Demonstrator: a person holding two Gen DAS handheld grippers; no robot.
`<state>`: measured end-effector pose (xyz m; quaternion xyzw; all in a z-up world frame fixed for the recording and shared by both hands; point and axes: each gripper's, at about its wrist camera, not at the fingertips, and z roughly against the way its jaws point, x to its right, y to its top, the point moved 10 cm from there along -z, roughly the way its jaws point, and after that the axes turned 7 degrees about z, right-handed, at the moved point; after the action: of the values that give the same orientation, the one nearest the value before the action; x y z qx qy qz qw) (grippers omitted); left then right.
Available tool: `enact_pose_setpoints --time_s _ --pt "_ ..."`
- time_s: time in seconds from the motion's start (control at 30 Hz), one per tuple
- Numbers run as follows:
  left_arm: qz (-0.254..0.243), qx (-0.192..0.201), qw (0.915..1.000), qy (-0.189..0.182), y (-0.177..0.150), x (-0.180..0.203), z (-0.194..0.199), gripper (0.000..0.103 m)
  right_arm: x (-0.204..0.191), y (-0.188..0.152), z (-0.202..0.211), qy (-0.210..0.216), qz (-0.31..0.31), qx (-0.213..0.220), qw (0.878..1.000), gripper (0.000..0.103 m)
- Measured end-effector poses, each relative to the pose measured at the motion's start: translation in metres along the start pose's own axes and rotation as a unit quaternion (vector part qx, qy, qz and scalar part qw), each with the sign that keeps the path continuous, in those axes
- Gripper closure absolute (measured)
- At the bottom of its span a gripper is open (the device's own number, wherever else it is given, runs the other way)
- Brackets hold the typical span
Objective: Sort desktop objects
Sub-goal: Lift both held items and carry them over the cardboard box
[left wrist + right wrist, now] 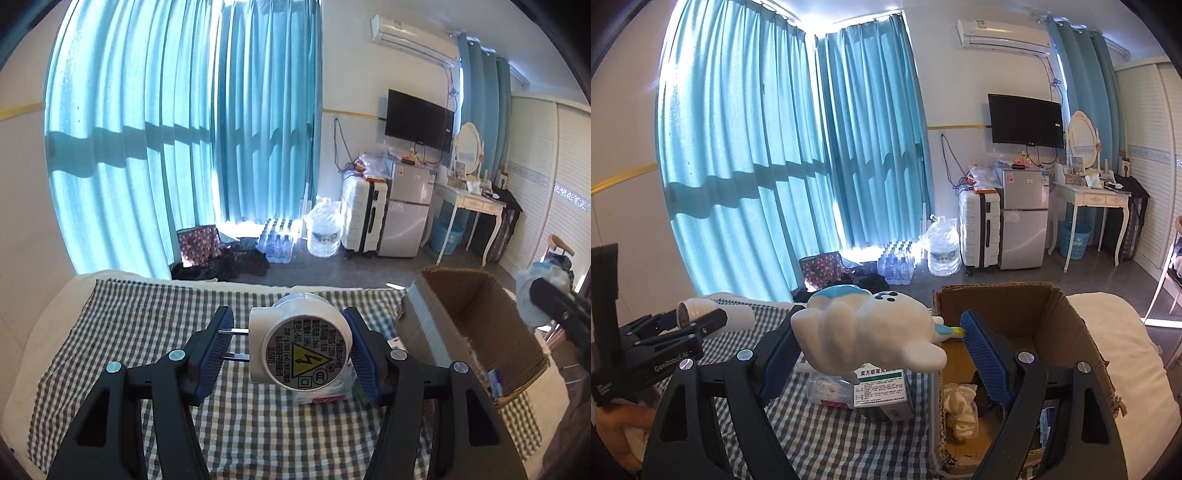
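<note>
A: In the left wrist view, what is seen between the pads?

B: A white round plug-in device with two metal prongs and a yellow warning label is pinched by the left gripper, held clear above the grey-and-white checked cloth. An open brown cardboard box is seen at three o'clock, near the cloth's edge.

A: And in the right wrist view?

B: A white plastic cloud-shaped figure with blue trim is clamped by the right gripper, just left of the box rim. A green-and-white medicine carton is left on the cloth at six o'clock.

A: Which step is judged in hand?

B: Carrying to the box, it seems. A move toward three o'clock is called for, then a release over the opening. The cardboard wall must be cleared; open room is judged ample above it.
</note>
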<state>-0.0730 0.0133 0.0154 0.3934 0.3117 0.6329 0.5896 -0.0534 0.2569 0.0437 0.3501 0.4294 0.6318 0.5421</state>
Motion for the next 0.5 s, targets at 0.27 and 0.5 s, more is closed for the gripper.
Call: enact_pose_setpoints --time_s 0.27,0.5 --pt "-0.024 0.019 0.9995 -0.013 0.017 0.047 0.020 0.041 0.033 0.007 0.021 -0.010 -0.025 0.014 1.000 0.019" --pt "-0.043 0.029 0.9981 -0.035 0.021 0.095 0.028 0.041 0.066 0.007 0.035 -0.029 -0.034 0.018 0.999 0.019"
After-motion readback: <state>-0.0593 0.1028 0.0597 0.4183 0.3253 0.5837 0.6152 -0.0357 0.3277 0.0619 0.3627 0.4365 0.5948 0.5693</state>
